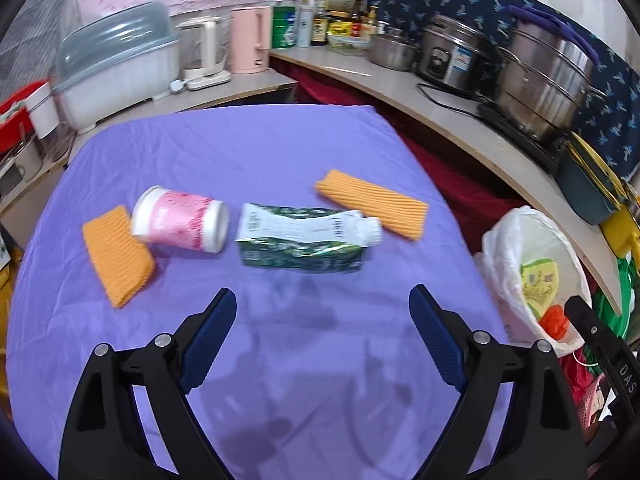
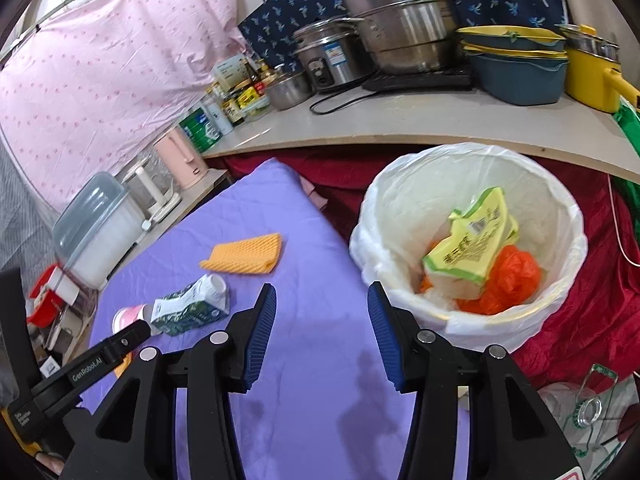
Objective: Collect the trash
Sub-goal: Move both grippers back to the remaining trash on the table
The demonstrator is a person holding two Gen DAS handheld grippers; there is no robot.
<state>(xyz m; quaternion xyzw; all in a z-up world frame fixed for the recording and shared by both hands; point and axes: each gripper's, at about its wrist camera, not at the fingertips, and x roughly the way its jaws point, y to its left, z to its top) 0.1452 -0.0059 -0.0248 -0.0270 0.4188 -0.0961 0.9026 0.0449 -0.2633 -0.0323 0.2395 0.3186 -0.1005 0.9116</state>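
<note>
The left hand-held gripper (image 1: 322, 304) hangs wide open and empty above the carton (image 1: 300, 240). The right hand-held gripper (image 2: 322, 304) is half open, holding nothing, beside the bin (image 2: 468, 320).

We see a plain purple cloth (image 1: 280, 152) under a pink-and-white cup (image 1: 180, 220), a green-and-white carton (image 1: 300, 240) with leafy print, and two orange ribbed foam sleeves (image 1: 372, 204) (image 1: 118, 256). Our grippers (image 1: 322, 308) (image 2: 322, 304) are black with blue ridged pads (image 1: 210, 336). The bin's white bag (image 2: 480, 184) holds a yellow-green box (image 2: 472, 244) and orange plastic (image 2: 512, 276). Behind hang a pink dotted sheet (image 2: 100, 72) and a navy cloth with blue sprigs (image 1: 460, 4).
</note>
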